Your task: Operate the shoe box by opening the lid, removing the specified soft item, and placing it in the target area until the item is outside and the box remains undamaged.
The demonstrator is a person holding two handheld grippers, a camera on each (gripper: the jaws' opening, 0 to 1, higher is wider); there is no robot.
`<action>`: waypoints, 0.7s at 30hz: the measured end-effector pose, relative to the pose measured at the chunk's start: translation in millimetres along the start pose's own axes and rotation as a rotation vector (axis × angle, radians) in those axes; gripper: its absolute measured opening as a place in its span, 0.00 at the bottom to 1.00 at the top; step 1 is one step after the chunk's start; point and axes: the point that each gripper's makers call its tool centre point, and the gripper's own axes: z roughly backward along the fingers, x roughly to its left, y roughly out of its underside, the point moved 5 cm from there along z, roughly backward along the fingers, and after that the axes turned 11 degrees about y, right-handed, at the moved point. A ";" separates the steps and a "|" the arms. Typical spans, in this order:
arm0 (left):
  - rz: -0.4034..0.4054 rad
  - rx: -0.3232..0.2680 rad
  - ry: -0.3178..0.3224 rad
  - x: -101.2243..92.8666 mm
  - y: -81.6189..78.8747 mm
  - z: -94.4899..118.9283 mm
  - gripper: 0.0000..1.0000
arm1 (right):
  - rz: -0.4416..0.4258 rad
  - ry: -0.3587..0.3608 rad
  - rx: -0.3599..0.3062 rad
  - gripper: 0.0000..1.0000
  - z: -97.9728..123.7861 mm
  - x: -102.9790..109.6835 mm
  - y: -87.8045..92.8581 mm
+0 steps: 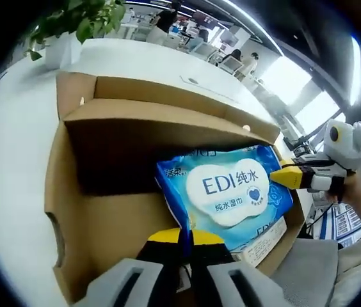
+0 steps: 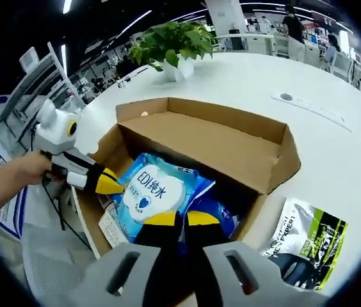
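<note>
Left gripper view looks down into an open cardboard shoe box (image 1: 104,211) sitting on a white table (image 1: 14,160), its flaps folded outward. Inside lies a blue pack of wet wipes (image 1: 228,192) with a white cloud-shaped label, tilted up against the far wall of the box. The left gripper (image 1: 185,238) rises from the bottom of the frame with its yellow-tipped jaws drawn together on the near lower edge of the pack; almost no gap shows between them, and they look pinched on the wrapper. The right gripper (image 1: 289,177) comes in from the right, held by a hand (image 1: 360,192), with its yellow tip touching the upper right corner of the pack.

Right gripper view takes the same box from the other side. The right gripper (image 2: 182,219) has its jaws nearly together on the blue edge of the pack of wet wipes (image 2: 152,192), which is raised off the floor of the shoe box (image 2: 232,137) but sits within its walls. The left gripper (image 2: 104,180) reaches in from the left with its tip against the opposite side of the pack. A slip of printed paper (image 2: 113,230) lies in the box below the pack. Outside the box, on the table (image 2: 334,147), sits a black and green pouch (image 2: 302,243), just beside the near corner. A potted plant (image 2: 174,48) stands farther back.
</note>
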 end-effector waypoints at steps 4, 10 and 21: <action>-0.014 -0.004 0.002 -3.0 -0.5 2.1 0.02 | 0.010 0.010 -0.009 0.00 2.1 0.4 0.2; -0.042 -0.015 -0.001 -9.1 -4.7 8.7 0.02 | 0.004 0.009 -0.031 0.00 7.6 0.1 -2.6; -0.083 -0.036 0.008 -25.8 -14.7 23.5 0.01 | -0.034 -0.017 -0.078 0.00 27.0 -1.4 -9.3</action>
